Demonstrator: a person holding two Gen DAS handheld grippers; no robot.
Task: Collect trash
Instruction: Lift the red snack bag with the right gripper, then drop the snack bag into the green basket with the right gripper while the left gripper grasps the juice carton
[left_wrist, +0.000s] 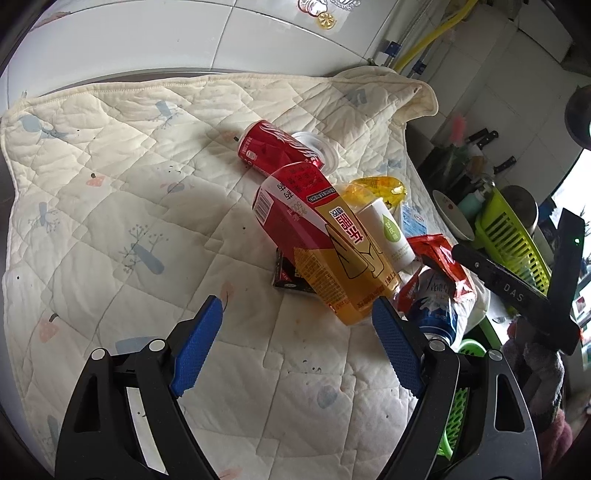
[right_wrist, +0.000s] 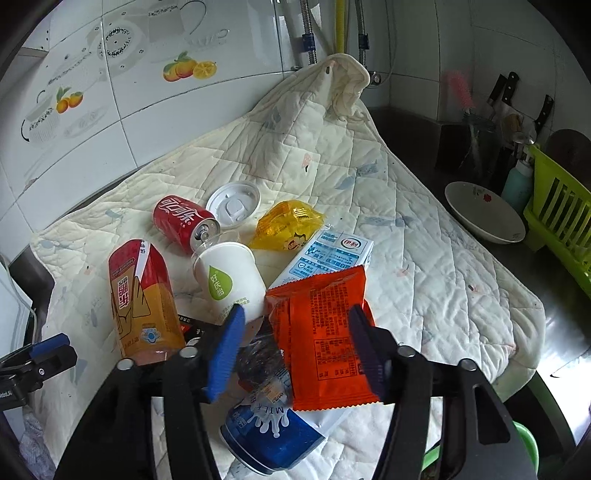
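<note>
Nearest the right hand-held gripper (right_wrist: 295, 347) lies an orange packet (right_wrist: 321, 332) between its parted fingers, not yet clamped, on the trash pile on the quilt (right_wrist: 424, 258). The left hand-held gripper (left_wrist: 295, 343) hangs spread and empty beside the juice carton (left_wrist: 325, 240). The step seems to be picking the packet, so the next move calls for closing on it.

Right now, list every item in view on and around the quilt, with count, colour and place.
quilted cloth: 1, cream with small prints, spread over the counter
cola can: 1, red, lying on its side
plastic lid: 1, white, behind the can
paper cup: 1, white with green drop, tipped over mid-pile
tea carton: 1, red and yellow, left of the cup
yellow wrapper: 1, behind the cup
milk carton: 1, white and blue, lying flat
snack packet: 1, orange-red, between the right claw's fingers
milk can: 1, blue, nearest
bowl: 1, white, right counter
dish rack: 1, green, far right
left claw: open
right claw: open
</note>
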